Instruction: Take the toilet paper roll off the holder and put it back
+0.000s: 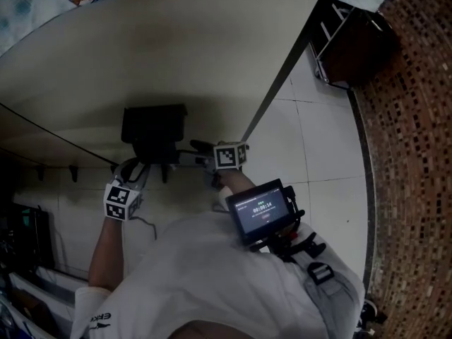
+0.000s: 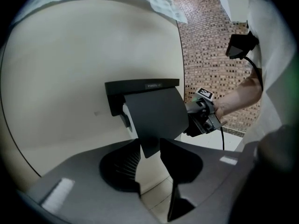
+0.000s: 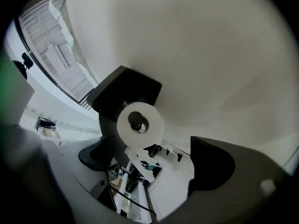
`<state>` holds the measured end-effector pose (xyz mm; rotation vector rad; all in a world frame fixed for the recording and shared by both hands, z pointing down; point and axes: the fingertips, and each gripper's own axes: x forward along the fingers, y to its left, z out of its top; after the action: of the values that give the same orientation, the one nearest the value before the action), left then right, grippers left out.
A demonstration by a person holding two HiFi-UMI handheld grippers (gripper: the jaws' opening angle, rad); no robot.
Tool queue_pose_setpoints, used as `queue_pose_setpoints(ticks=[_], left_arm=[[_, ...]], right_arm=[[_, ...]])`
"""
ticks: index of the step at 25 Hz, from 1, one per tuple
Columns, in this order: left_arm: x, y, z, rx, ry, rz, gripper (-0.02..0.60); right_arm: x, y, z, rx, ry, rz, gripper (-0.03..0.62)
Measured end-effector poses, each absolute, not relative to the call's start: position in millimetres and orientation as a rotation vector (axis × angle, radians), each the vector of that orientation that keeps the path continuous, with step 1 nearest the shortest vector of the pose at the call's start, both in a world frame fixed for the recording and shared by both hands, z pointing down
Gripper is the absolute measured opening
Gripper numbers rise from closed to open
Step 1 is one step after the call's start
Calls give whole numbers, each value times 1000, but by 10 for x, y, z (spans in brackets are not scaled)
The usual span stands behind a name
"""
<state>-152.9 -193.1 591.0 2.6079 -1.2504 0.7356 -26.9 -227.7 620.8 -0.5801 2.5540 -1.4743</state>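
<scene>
The toilet paper roll [image 3: 150, 127] remains seated on the wall-mounted holder [image 1: 154, 127], not yet removed; the right gripper view shows it end-on, core hole facing the camera, a torn loose tail [image 3: 139, 158] hanging beneath it. The holder's black cover [image 2: 154, 113] hangs over the front of the roll, so only a sliver of white shows beside it in the left gripper view. The left gripper [image 2: 150, 147] comes in from the front, its jaws partly apart with the cover's lower tab between them; the tab lies against or just beside both jaws, and a firm clasp cannot be confirmed; this placement is judged to be for lifting or steadying the cover so it stays clear of the roll. The right gripper [image 3: 147, 146] is at the holder's open side, its jaws released at full spread and empty, the roll near but ahead of them and untouched; the wide spread is judged to suit the roll's full diameter, and the end-on approach to suit drawing it sideways along the spindle. Both grippers sit close either side of the holder against the cream wall [image 1: 176, 48].
</scene>
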Motion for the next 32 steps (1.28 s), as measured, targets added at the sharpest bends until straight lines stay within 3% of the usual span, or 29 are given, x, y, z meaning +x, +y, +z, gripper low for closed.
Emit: queue_pose_setpoints(ticks=[9, 23, 32], left_arm=[[-1440, -2096, 5962, 2571, -1360, 726, 112], [-1494, -2238, 5998, 2550, -1452, 722, 101], [-1672, -2021, 5943, 2513, -1562, 613, 121]], right_arm=[[105, -2049, 6073, -687, 2567, -1388, 505], [127, -2050, 5944, -686, 2576, -1359, 497], [66, -2018, 5774, -963, 2787, -1029, 433]])
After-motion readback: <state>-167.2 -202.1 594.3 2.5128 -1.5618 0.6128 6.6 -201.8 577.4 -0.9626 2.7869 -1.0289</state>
